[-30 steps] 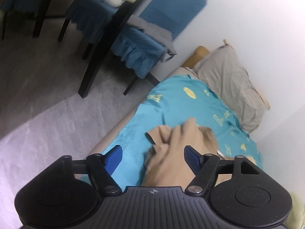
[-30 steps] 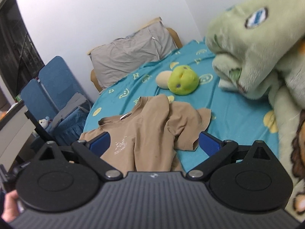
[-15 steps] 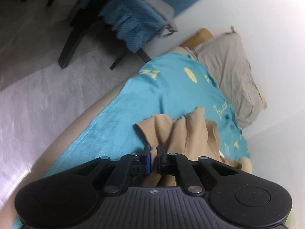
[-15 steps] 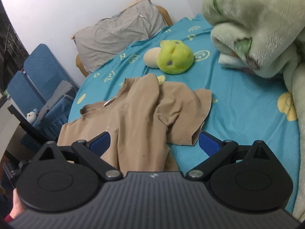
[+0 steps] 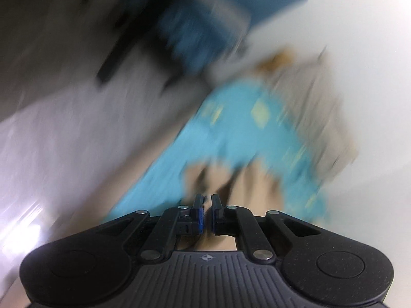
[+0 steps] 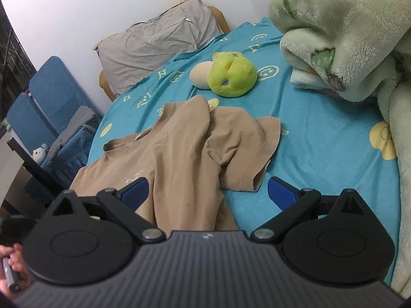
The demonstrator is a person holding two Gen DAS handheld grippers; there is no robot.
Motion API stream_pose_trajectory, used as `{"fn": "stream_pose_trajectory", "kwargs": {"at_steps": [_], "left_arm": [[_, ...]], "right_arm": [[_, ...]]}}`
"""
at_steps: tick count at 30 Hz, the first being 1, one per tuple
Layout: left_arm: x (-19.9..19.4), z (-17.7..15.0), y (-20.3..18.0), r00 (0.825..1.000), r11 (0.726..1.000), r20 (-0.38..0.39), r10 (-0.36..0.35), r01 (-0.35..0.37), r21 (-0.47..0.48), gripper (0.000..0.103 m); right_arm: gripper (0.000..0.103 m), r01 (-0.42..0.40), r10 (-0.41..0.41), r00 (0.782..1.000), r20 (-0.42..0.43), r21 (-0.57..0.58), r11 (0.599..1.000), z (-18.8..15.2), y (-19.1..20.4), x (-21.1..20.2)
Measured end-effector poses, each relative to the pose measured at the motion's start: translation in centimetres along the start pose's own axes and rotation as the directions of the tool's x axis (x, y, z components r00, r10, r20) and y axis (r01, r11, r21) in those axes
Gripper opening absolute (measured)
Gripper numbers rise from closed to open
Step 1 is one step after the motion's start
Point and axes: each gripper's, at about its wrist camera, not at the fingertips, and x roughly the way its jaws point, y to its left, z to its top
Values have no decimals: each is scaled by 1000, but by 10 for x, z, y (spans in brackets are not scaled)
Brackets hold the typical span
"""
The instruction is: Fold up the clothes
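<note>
A tan T-shirt (image 6: 179,154) lies rumpled on the turquoise bedsheet (image 6: 321,141), collar toward the pillow and one sleeve (image 6: 246,159) folded out to the right. My right gripper (image 6: 206,192) hovers open over the shirt's lower part, nothing between its blue pads. The left wrist view is heavily motion-blurred. There my left gripper (image 5: 207,202) has its fingers pressed together on the tan T-shirt (image 5: 231,187) near the bed's side edge.
A green plush toy (image 6: 232,77) and a cream one lie beyond the shirt. A grey pillow (image 6: 159,38) leans at the headboard. A bulky green fleece blanket (image 6: 346,38) fills the right side. Blue chairs (image 6: 43,97) stand beside the bed. A person's hand (image 6: 10,269) shows lower left.
My left gripper went from open to shut on the shirt's edge and is now moving fast. The right gripper drifted closer over the shirt, staying open.
</note>
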Motion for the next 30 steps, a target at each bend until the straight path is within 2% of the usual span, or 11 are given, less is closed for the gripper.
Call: {"fn": "stream_pose_trajectory", "kwargs": {"at_steps": [3,5,8,11,12,15,19,23,26,28,30], "left_arm": [[2,-6,-8,997,992,-28,-67,69,104,7],[2,-9,-14,992,977,-43,-121,126,169,7],[2,-14,-22,977,941,-72,-199,211,265,18],[5,-6,-10,962,945,-14,-273,271,181,36],[7,-2,-4,961,952,10,-275,271,142,43],[16,6,13,969,971,66,-238,238,10,51],[28,13,30,989,988,84,-120,128,-92,56],[40,15,31,988,989,90,-122,129,-71,58],[48,16,29,983,985,73,-166,168,-29,56],[51,14,27,982,984,68,-178,178,13,41],[54,13,19,986,987,83,-146,140,77,3]], "right_arm": [[101,4,-4,1000,-5,-14,1000,-1,2,2],[101,10,-10,1000,-13,-19,1000,-2,2,5],[101,16,-16,999,-30,-14,1000,-4,1,8],[101,20,-20,999,-32,-10,1000,-5,1,10],[101,21,-21,999,-32,-10,1000,-5,1,10],[101,23,-23,999,-37,-10,1000,-6,1,12],[101,28,-28,999,-42,-15,1000,-7,2,15],[101,34,-35,998,-47,-17,999,-9,2,18],[101,36,-37,998,-51,-20,999,-10,2,20],[101,35,-36,998,-53,-22,999,-11,3,20],[101,37,-38,998,-53,-26,999,-11,3,21]]}}
